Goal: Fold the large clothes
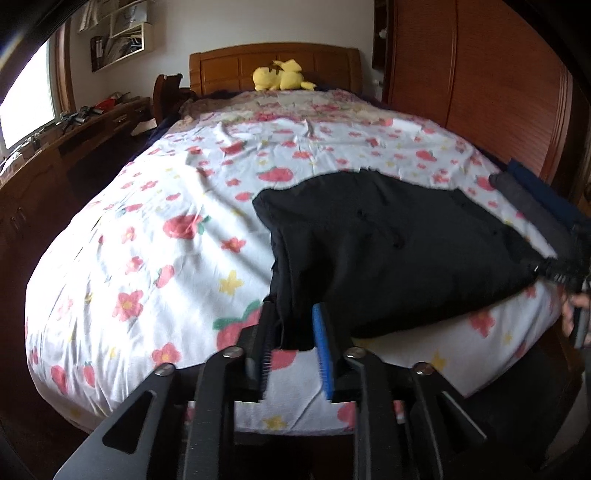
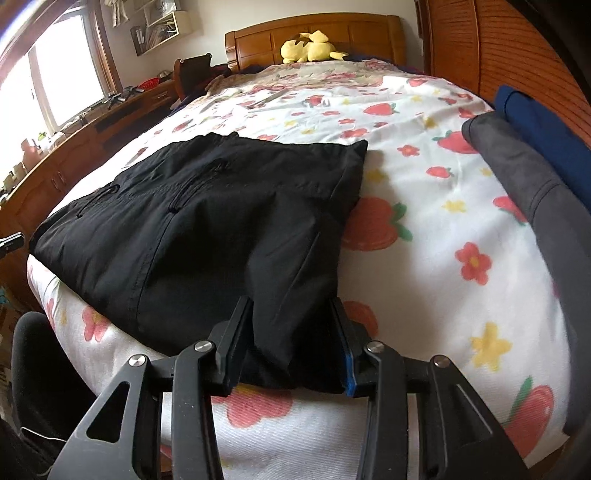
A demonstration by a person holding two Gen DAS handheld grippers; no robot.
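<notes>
A black folded garment (image 1: 388, 243) lies on the near end of the bed, on a white sheet (image 1: 155, 206) with red flowers and strawberries. It also shows in the right wrist view (image 2: 207, 214). My left gripper (image 1: 295, 332) has its jaws partly apart, with the garment's near left corner between them. My right gripper (image 2: 291, 339) stands with its jaws wide apart around the garment's near right corner. The right gripper shows at the right edge of the left wrist view (image 1: 569, 269).
A folded grey garment (image 2: 524, 177) and a blue one (image 2: 546, 122) lie along the bed's right side. A yellow plush toy (image 2: 310, 48) sits by the wooden headboard (image 2: 314, 33). A wooden wardrobe (image 1: 480, 81) stands at right, a cluttered desk (image 1: 74, 133) at left.
</notes>
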